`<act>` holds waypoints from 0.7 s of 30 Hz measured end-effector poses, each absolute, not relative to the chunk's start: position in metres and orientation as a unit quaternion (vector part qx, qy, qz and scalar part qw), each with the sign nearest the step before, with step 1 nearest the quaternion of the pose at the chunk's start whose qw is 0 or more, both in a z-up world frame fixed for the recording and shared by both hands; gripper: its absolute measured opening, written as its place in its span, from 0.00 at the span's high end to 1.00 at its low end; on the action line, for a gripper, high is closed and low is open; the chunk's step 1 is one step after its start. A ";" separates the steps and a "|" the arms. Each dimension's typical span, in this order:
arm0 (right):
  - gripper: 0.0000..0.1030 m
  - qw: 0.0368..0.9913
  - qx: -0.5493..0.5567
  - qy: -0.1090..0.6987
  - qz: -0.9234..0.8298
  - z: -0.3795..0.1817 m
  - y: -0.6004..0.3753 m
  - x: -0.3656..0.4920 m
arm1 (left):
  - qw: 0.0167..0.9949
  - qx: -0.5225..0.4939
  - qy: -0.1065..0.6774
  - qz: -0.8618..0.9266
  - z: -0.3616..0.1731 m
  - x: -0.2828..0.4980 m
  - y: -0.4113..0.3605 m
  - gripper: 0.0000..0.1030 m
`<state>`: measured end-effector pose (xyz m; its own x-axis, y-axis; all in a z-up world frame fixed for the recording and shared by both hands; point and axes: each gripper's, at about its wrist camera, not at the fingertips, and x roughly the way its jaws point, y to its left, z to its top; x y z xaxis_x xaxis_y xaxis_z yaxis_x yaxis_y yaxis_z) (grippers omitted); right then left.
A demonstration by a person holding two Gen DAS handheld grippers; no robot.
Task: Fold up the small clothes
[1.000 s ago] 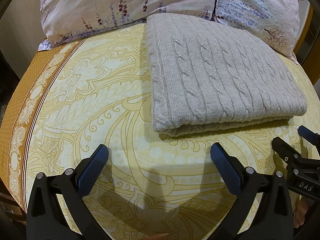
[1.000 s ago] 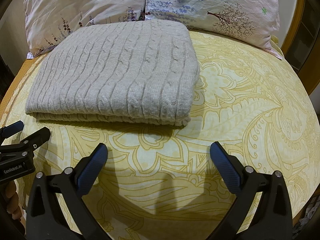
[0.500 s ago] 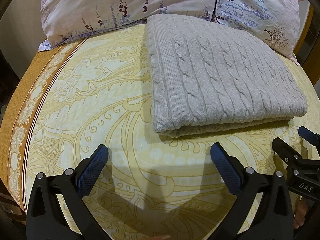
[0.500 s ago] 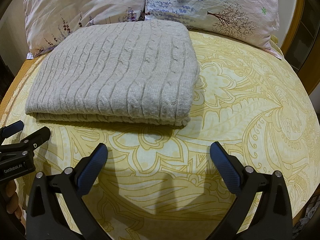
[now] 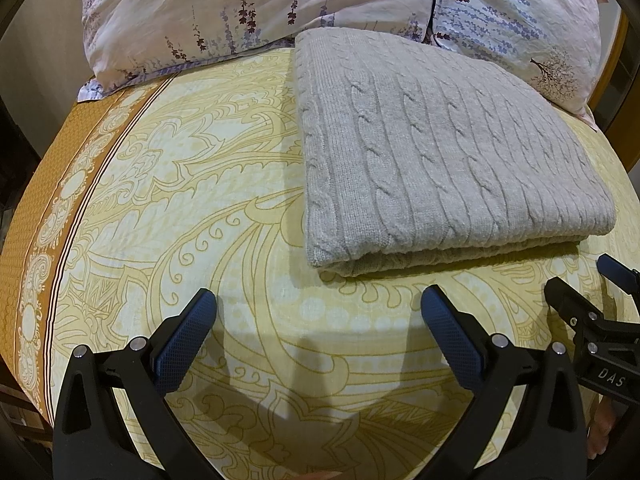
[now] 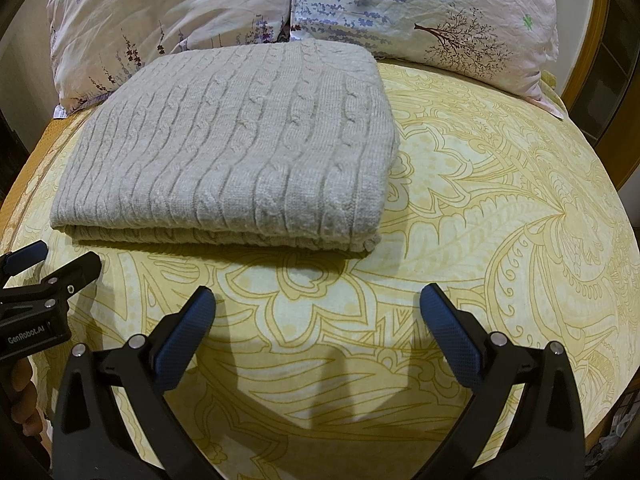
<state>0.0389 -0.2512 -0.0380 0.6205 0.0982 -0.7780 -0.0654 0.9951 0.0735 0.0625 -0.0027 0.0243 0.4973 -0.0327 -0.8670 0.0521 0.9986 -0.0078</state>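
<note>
Showing brown bedspread border (image 5: 48, 240) only leftward.

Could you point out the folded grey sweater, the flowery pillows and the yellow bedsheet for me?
Folded grey cable-knit sweater (image 5: 432, 152): left wrist view, middle of its top layer.
Pale floral pillows (image 6: 420, 4): right wrist view, face of the right-hand pillow.
Yellow patterned bedsheet (image 6: 500, 208): right wrist view, bare patch right of sweater.

The folded sweater (image 5: 440, 160) lies on the bedspread (image 5: 192, 200), just before two pillows (image 5: 248, 4).

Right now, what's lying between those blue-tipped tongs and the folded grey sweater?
Nothing but bare yellow patterned bedsheet. Both wrist views show it: the left tongs and right tongs hang open, short of the grey cable-knit sweater.
</note>
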 end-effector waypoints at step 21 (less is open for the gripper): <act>0.02 0.900 0.019 0.433 0.045 -0.038 -0.251 0.039 | 0.864 0.009 0.503 -0.023 0.024 0.063 -0.002 0.01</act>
<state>0.0389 -0.2513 -0.0378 0.6211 0.0979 -0.7776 -0.0648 0.9952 0.0736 0.0628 -0.0025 0.0237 0.4930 -0.0315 -0.8695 0.0486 0.9988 -0.0086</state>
